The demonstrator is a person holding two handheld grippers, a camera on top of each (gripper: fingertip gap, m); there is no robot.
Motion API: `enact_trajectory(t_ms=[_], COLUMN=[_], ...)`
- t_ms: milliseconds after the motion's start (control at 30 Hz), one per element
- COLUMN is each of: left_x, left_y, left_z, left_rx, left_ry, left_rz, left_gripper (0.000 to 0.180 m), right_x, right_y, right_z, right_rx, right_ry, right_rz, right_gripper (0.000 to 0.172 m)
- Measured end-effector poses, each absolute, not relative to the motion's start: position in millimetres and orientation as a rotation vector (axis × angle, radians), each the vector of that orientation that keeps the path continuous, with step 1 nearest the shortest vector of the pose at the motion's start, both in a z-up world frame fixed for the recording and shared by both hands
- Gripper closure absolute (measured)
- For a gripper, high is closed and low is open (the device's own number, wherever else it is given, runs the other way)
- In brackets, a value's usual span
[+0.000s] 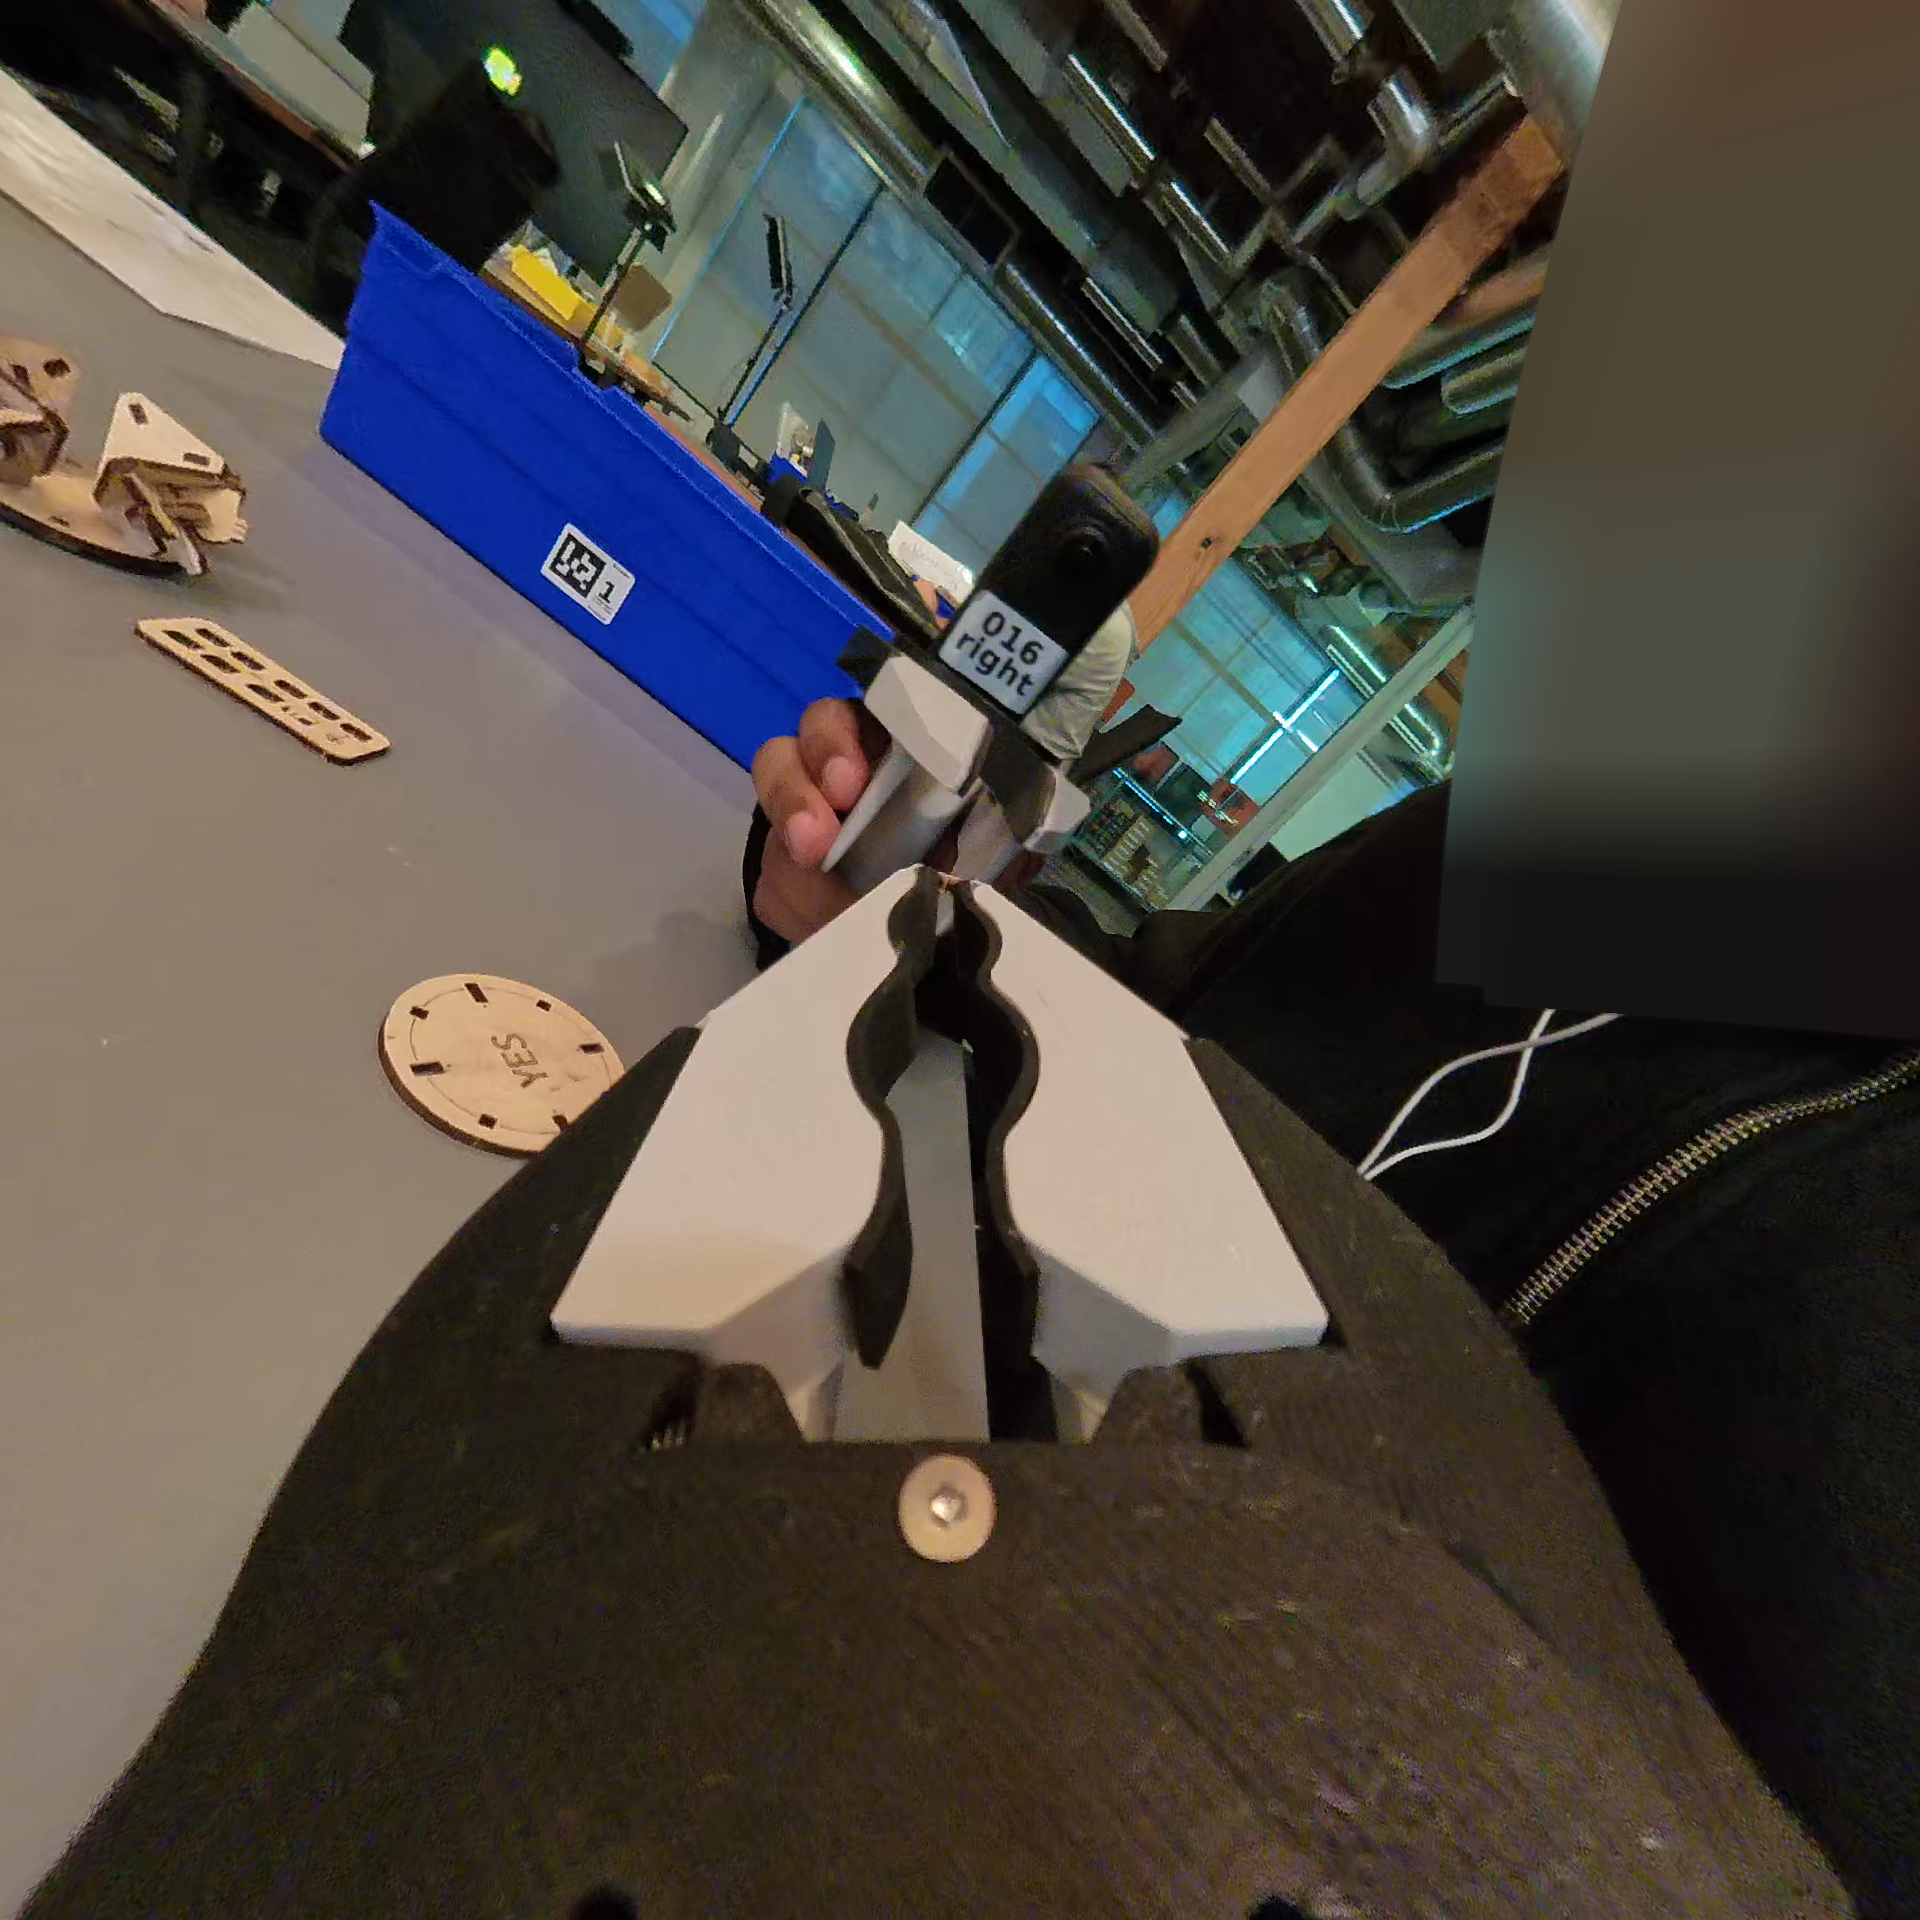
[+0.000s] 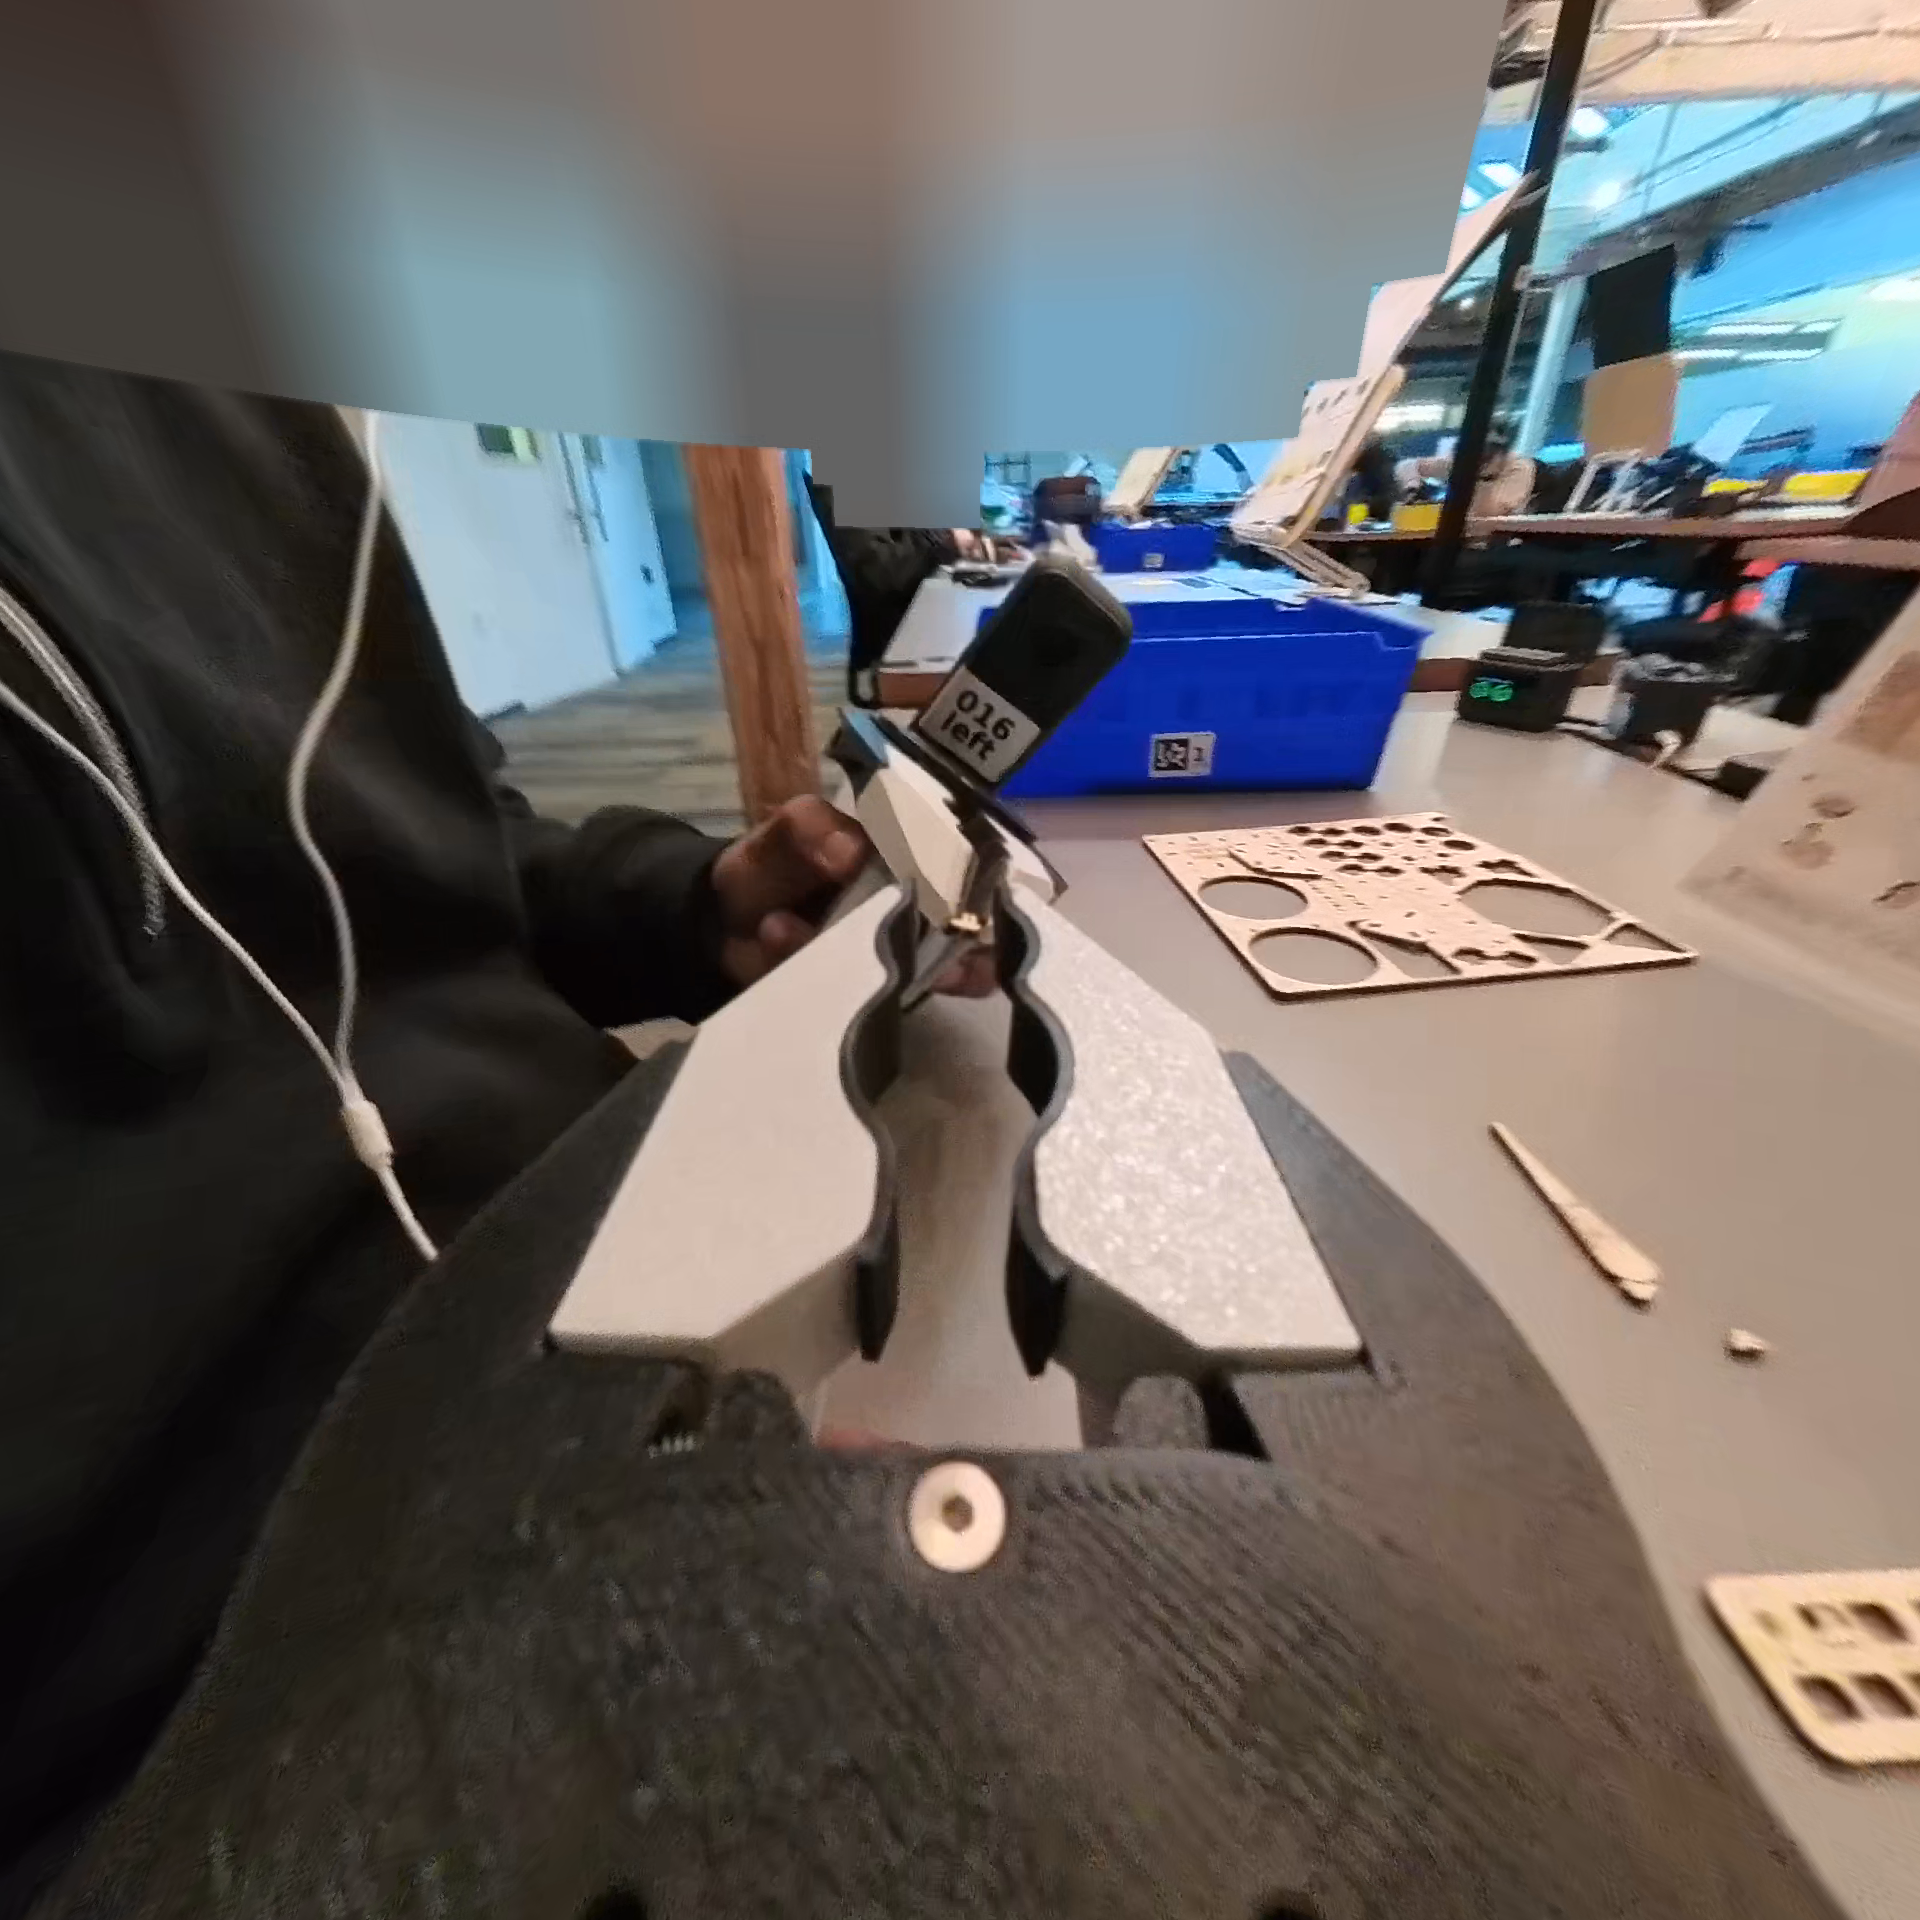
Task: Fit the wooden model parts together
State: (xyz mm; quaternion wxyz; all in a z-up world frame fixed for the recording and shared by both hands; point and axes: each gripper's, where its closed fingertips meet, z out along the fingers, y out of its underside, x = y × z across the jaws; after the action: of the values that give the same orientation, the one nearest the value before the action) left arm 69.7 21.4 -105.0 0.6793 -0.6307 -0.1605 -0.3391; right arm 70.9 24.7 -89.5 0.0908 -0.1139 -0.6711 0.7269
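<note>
My left gripper [image 1: 943, 883] is shut, and its fingertips pinch a small tan wooden piece [image 2: 966, 921]. In the right wrist view the left gripper [image 2: 964, 906] points back toward the camera. Its tips and the piece sit between the fingers of my right gripper [image 2: 956, 914]. The right gripper is open, and its pads stand apart on either side of the piece without pressing on it. In the left wrist view the right gripper [image 1: 951, 847] faces me just beyond my own tips, held by a hand [image 1: 805, 790]. Both grippers are above the near edge of the grey table [image 1: 312, 883].
A blue bin [image 1: 582, 488] stands at the back of the table. A round wooden disc [image 1: 499, 1060], a slotted strip [image 1: 260, 691] and a part-built wooden model [image 1: 125, 478] lie on the left. A cut-out wooden sheet [image 2: 1413, 904], a thin stick [image 2: 1569, 1210] and a slotted piece [image 2: 1829, 1662] lie on the right. The tips of both grippers are at nearly the same place.
</note>
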Motion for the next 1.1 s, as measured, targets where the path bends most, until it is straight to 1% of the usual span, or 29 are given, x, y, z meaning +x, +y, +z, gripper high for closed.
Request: enact_trajectory(t_ms=[100,300,467,1100], left_x=[70.2,74.9,74.0,73.3], left_y=[21.7,21.6,22.1,23.3], left_z=[-103.5,-97.4,-97.3,-96.0], left_rx=[-1.414,-1.396,-1.392,-1.396], left_ry=[-0.346,-0.287,-0.293,-0.286], left_rz=[-0.747,-0.721,-0.726,-0.666], left_gripper=[0.180,0.180,0.180,0.180], right_x=[68.6,68.8,69.7,68.7], right_y=[20.9,11.2,12.1,13.2], right_z=[-90.4,-98.2,-96.7,-94.9], right_rx=[-0.376,-0.378,-0.373,-0.400], right_ry=[-2.036,-2.131,-2.125,-2.143], right_rz=[2.208,2.177,2.199,2.269], right_gripper=[0.159,0.158,0.166,0.169])
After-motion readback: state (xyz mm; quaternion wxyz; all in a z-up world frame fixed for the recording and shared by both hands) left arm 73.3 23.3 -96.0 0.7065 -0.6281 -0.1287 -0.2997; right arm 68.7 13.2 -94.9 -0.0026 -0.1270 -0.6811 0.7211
